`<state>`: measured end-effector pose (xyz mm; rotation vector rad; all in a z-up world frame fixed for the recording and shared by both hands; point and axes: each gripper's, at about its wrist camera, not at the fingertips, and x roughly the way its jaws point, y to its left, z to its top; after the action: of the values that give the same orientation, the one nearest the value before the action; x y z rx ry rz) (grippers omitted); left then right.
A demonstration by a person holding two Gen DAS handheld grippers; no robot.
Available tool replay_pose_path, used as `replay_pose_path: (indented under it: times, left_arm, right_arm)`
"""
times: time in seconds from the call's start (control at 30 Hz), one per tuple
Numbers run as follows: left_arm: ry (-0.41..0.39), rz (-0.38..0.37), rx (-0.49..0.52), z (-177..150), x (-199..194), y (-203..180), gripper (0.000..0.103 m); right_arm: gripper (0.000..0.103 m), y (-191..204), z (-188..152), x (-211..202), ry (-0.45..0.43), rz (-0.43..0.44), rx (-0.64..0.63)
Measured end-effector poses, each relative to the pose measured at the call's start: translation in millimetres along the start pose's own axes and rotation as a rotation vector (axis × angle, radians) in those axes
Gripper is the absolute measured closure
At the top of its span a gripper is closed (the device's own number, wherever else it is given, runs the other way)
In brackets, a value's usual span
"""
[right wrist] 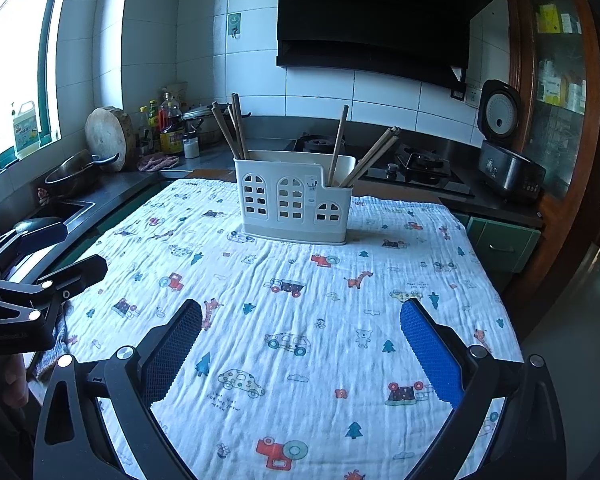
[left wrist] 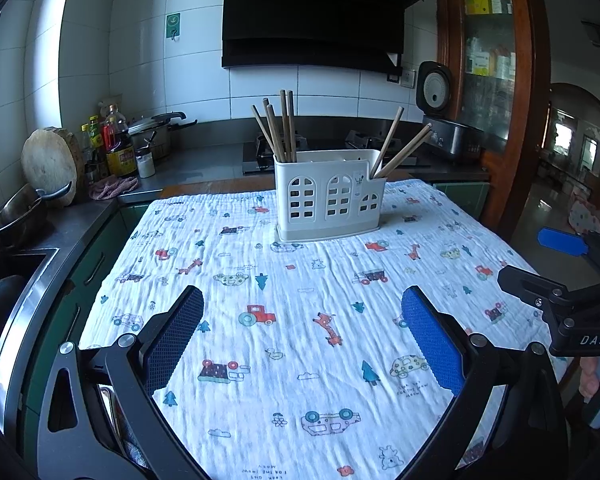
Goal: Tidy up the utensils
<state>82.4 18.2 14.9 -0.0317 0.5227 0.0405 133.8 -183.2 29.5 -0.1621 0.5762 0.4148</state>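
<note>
A white plastic utensil holder [left wrist: 327, 200] with arched cut-outs stands at the far middle of the table; it also shows in the right wrist view [right wrist: 294, 204]. Several wooden chopsticks [left wrist: 281, 128] stand in its left compartment, and a few more chopsticks [left wrist: 400, 146] lean in its low right compartment. My left gripper [left wrist: 302, 322] is open and empty, low over the near part of the cloth. My right gripper [right wrist: 300, 334] is open and empty, also over the near cloth. Each gripper shows at the edge of the other's view.
A white cloth with cartoon prints [left wrist: 284, 344] covers the table. A counter runs behind with a wok [left wrist: 18, 216], chopping board [left wrist: 50, 162], bottles [left wrist: 118, 144], gas stove [right wrist: 416, 166] and rice cooker [right wrist: 508, 160]. A sink [right wrist: 66, 210] is at left.
</note>
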Motion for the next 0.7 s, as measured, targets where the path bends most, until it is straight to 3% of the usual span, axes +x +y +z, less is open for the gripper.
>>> replay_pose_path:
  times: [0.7]
  left_arm:
    - [0.0,0.003,-0.001,0.7,-1.4,0.8,0.005]
  right_arm:
    - [0.007,0.6,-0.4,-1.1,0.003,0.009,0.0]
